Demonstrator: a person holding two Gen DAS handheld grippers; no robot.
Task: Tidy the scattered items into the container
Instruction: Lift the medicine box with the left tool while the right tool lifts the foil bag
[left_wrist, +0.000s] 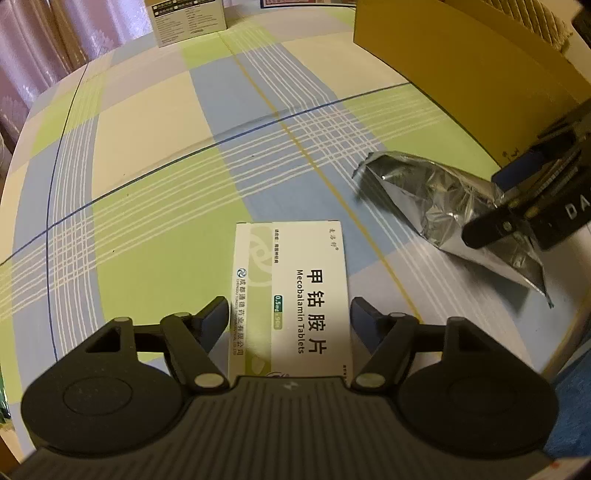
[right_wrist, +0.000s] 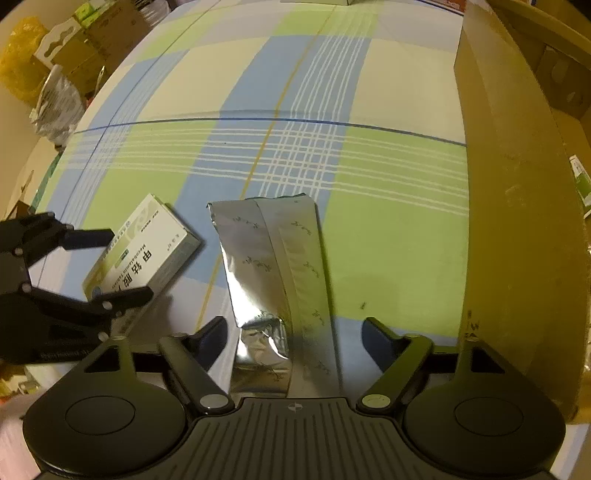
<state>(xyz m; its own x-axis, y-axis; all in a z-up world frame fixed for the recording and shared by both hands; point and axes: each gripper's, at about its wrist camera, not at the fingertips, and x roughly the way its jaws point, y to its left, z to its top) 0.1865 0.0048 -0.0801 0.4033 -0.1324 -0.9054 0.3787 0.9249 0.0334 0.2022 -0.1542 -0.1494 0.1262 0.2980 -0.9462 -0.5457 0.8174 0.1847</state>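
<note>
Left gripper (left_wrist: 289, 314) jaws spread, straddling the tablet box (left_wrist: 291, 291) at lower centre of its view, pads not pressing. Right gripper (right_wrist: 293, 334) wide open over the foil pouch (right_wrist: 273, 266), centre frame, cardboard container (right_wrist: 517, 221) along the right edge. Judged: box light, stiff, take across long sides; pouch thin, crinkly, slippery, pinch a flat edge.

Both wrist views steeply downward, close over checked cloth (left_wrist: 155, 140); shared: tablet box (left_wrist: 295, 291), foil pouch (right_wrist: 280, 266).
</note>
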